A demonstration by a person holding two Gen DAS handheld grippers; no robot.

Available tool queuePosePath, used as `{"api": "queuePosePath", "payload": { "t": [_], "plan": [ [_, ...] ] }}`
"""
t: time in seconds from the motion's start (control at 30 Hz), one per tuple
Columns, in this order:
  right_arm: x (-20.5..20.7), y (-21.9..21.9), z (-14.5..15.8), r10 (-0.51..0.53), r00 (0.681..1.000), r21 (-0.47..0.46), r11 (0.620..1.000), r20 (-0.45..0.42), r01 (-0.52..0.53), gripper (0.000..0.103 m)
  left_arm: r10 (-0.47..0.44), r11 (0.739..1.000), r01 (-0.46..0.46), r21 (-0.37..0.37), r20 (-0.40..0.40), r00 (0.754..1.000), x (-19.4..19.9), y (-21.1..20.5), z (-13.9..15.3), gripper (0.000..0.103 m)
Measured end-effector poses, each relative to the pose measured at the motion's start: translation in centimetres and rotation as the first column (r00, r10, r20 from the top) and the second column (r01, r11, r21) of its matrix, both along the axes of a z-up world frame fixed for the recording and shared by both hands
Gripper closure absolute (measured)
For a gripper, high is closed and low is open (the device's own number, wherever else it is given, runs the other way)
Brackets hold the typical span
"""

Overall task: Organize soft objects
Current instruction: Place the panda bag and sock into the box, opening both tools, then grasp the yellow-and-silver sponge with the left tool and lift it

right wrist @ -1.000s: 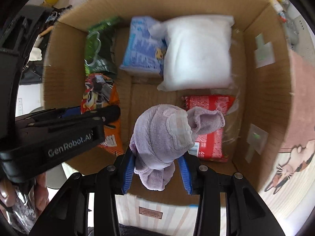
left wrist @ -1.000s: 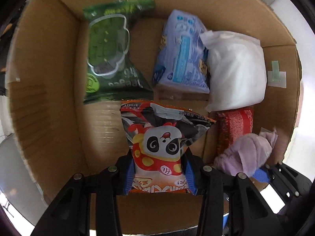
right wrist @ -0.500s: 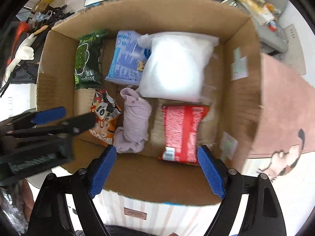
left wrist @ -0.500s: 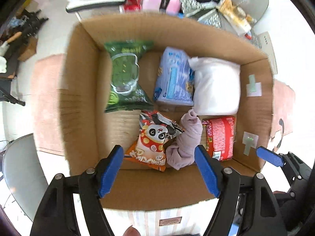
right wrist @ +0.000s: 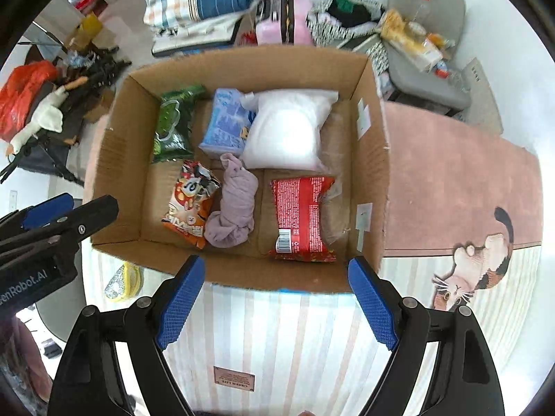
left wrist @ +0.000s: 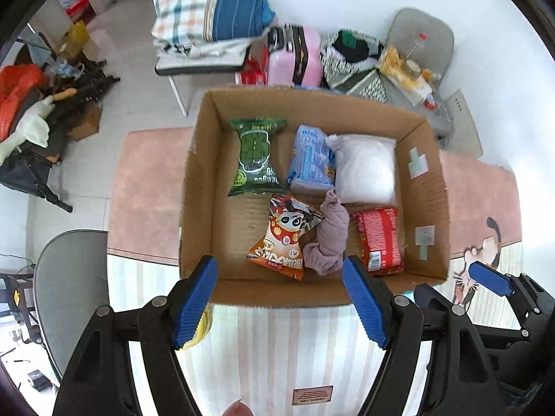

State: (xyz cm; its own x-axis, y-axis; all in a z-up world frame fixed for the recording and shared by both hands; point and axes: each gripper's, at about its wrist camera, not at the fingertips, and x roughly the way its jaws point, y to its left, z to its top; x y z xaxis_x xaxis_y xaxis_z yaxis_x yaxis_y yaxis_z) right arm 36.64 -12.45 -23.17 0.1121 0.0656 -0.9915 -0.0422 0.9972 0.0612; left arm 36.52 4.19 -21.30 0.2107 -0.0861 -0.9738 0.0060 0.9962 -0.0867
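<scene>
Fingers [left wrist: 194, 301] of the left gripper [left wrist: 279, 303] and right gripper [right wrist: 275, 303] stand apart, empty, above the cardboard box [right wrist: 118, 159]; the lilac cloth [right wrist: 236, 204] lies inside, panda snack bag [right wrist: 189, 204] touching at nine o'clock.

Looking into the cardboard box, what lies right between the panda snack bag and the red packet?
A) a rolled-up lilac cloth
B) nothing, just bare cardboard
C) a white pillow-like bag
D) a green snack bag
A: the lilac cloth lies in the box with the panda snack bag on one side and the red packet on the other.
</scene>
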Motion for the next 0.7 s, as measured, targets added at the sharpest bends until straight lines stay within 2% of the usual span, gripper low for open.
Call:
{"api": "queuePosePath", "payload": {
  "t": [0.03, 0.1, 0.17, 0.23, 0.27, 0.37, 0.5, 0.7],
  "plan": [
    [-0.5, 0.0, 0.5, -0.005, 1.000, -0.002, 1.000, 0.019, 0.005, 0.016, -0.001, 1.000, 0.001, 0.009, 0.021, 1.000, -0.5, -0.1, 0.7, 0.029],
    [-1.3, 0.0, 1.5, -0.006, 0.998, -0.010, 1.000, 0.057, 0.006, 0.016, -0.002, 1.000, 0.001, 0.028, 0.059, 0.998, -1.3, -0.2, 1.8, 0.007],
    [-2.1, 0.1, 2.7, -0.004, 0.996, -0.023, 1.000, 0.094, 0.006, 0.016, 0.004, 0.997, -0.013, 0.072, 0.119, 0.993, -2.3, -0.3, 3.1, 0.002],
    [-2.9, 0.2, 4.1, -0.006, 0.991, -0.035, 0.999, 0.134, 0.010, 0.008, 0.015, 0.997, -0.026, 0.074, 0.149, 0.989, -3.0, -0.2, 4.0, 0.001],
    [-3.2, 0.2, 4.7, -0.001, 0.987, -0.045, 0.999, 0.160, 0.008, 0.000, 0.022, 0.997, -0.033, 0.065, 0.157, 0.987, -3.3, 0.0, 4.4, 0.001],
    [-4.3, 0.4, 6.3, 0.005, 0.976, -0.059, 0.998, 0.218, 0.008, 0.000, 0.039, 0.997, -0.049, 0.053, 0.167, 0.985, -4.0, 0.3, 4.9, 0.001],
    [-5.1, 0.3, 7.5, 0.000, 0.970, -0.037, 0.999, 0.242, 0.010, 0.000, 0.057, 0.996, -0.068, 0.060, 0.179, 0.982, -5.1, 0.6, 5.1, 0.001],
    [-6.3, 0.5, 7.2, 0.008, 0.975, -0.019, 1.000, 0.223, -0.004, 0.000, 0.094, 0.990, -0.113, 0.089, 0.193, 0.977, -6.7, 1.4, 4.8, 0.001]
  ]
}}
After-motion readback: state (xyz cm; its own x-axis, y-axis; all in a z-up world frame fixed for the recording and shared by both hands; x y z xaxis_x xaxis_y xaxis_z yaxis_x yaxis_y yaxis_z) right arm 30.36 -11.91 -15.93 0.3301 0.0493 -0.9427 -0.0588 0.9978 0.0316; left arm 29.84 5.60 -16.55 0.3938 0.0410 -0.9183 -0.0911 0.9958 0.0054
